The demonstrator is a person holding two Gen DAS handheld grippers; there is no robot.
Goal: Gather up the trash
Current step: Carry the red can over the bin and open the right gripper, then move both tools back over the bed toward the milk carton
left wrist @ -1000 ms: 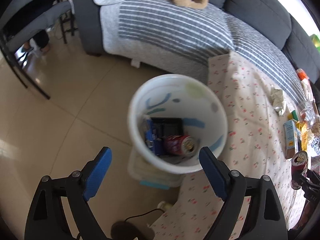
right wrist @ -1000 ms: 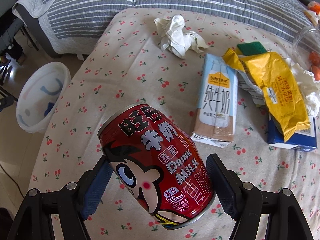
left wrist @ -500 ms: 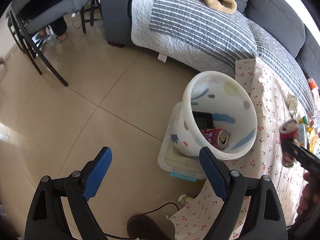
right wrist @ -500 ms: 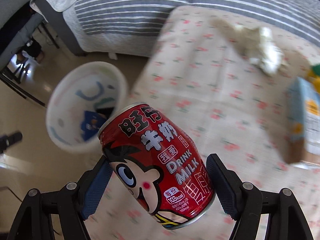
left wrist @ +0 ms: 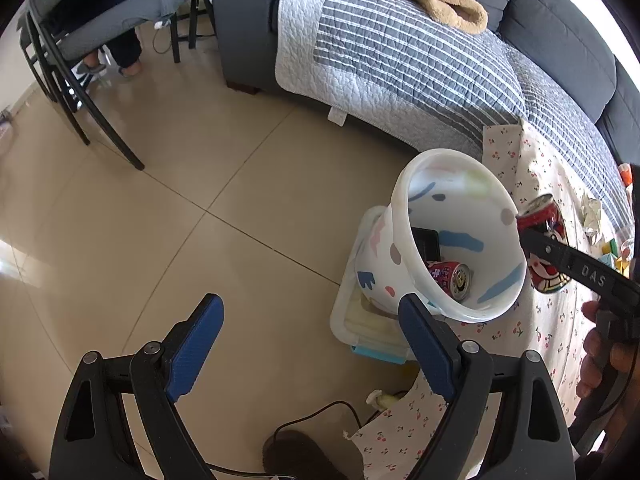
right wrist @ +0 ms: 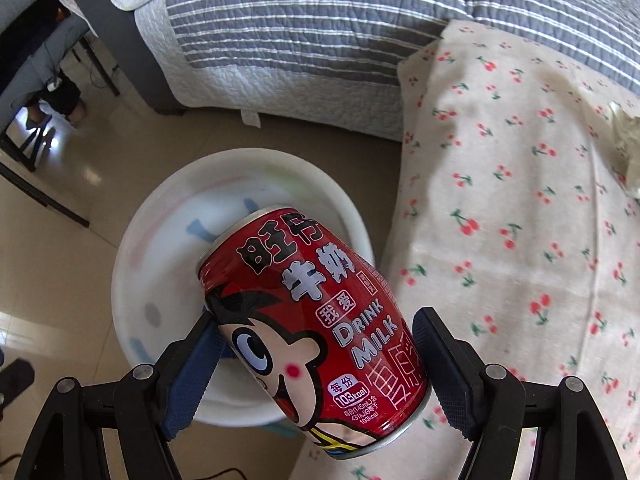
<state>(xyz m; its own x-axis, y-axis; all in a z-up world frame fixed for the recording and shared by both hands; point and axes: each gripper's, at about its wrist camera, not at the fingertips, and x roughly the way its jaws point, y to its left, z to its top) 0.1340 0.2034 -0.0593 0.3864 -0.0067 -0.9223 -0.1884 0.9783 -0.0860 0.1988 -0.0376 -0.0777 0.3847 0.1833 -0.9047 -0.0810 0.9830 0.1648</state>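
The right gripper (right wrist: 316, 364) is gripping a red milk can (right wrist: 316, 316) between its jaws, holding it tilted above the rim of the white bin (right wrist: 160, 240), which is standing on the floor beside the table (right wrist: 520, 240) with the cherry-print cloth. Seen from the left wrist, the held can is hanging just at the bin's far rim, not yet over the middle of the opening. The left gripper (left wrist: 312, 344) is hovering with its jaws wide apart and nothing between them, near the bin's front edge. Inside the bin, another can (left wrist: 450, 278) and a dark flat box (left wrist: 426, 242) are already lying at the bottom, so collection appears to be partly done. A crumpled wrapper (left wrist: 592, 216) and a few other bits too small to identify are still sitting on the table, suggesting that more trips are likely after this can is dropped.
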